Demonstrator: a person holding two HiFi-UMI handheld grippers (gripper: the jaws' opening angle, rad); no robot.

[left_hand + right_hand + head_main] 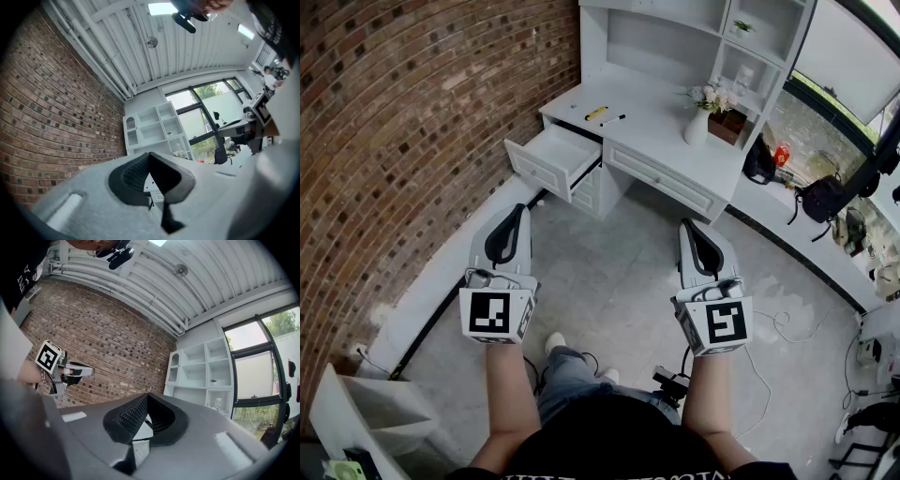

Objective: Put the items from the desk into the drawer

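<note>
– Where are the things that go in the drawer?

– Up on the white counter [652, 120], near its left end. There's a yellow marker [595, 113] and a black pen [613, 120] lying just beside each other, both slanted the same way, the marker nearer the brick wall [412, 112].

– And the drawer?

– The drawer [555, 157] is pulled out just below them, at the left end, sticking out over the floor [619, 272]. Neither thing is in it yet.

– What else is on that counter?

– A white vase [697, 129] of pale flowers towards the right, well apart from the pen, with a brown box [732, 125] just beside it. White shelves [675, 37] rise behind.

– What about the person?

– Standing back on the floor, well short of the counter, one claw in each hand, both pointing towards it. The left claw [519, 210] is closed, its dark pads meeting at the tip and gripping nothing. The right claw [688, 225] is the same: pads touching at the tip, nothing held.

– Are they close to the drawer?

– No. Both hang over bare floor, level with each other, the left one nearer the drawer.
</note>
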